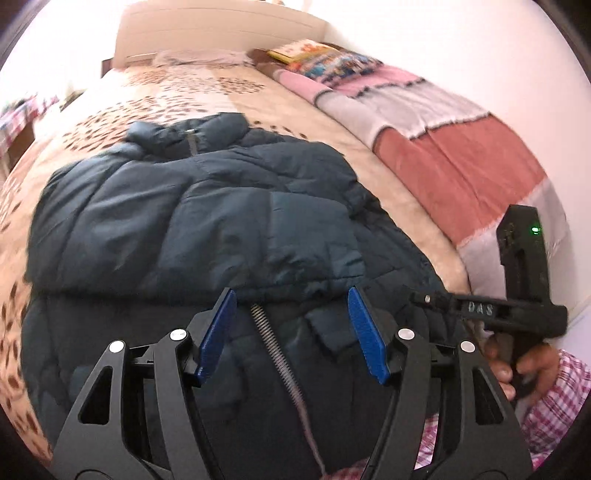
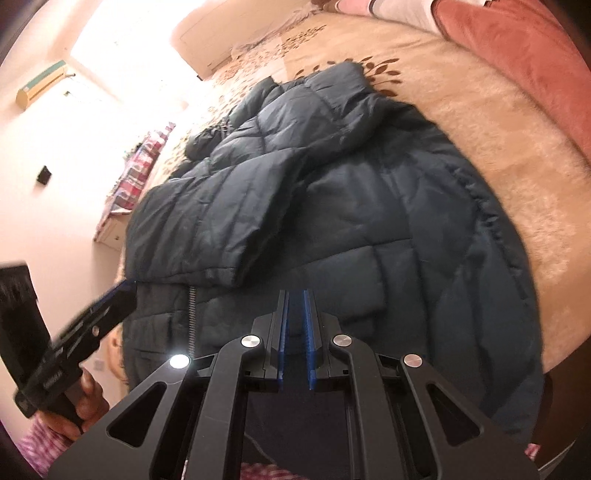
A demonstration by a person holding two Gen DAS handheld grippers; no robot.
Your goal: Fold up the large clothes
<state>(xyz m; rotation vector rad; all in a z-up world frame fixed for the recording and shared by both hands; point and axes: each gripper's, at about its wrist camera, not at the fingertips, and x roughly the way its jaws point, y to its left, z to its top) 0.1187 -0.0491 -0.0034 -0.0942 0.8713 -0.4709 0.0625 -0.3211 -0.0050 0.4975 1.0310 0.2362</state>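
Left wrist view shows a dark teal puffer jacket [image 1: 207, 221] spread across the bed [image 1: 406, 195], its collar at the far end and its hem toward the near edge, with one sleeve [image 1: 177, 229] folded over the chest. The left tongs [image 1: 291, 314] hover above the near part of the jacket with their blue pads [image 1: 218, 332] spread wide and nothing between them; the metal zipper [image 1: 277, 350] runs down the front between the two fingers. On the right of this view the right tongs [image 1: 421, 297] reach in from the side, held by a hand [image 1: 517, 365] in a pink plaid sleeve, their tips at the jacket's right edge. A striped blanket [image 1: 443, 147] in pink, grey and rust lies along the far right side of the bed, with colourful books [image 1: 314, 55] beyond it near the headboard [image 1: 221, 33]. Right wrist view looks over the same jacket [image 2: 369, 206] from the near right; here the right tongs [image 2: 296, 299] stand narrow, the pads nearly together just above the fabric, and whether they pinch any cloth I cannot tell. The left tongs [image 2: 122, 288] appear at the left, blurred, beside the folded sleeve's cuff.
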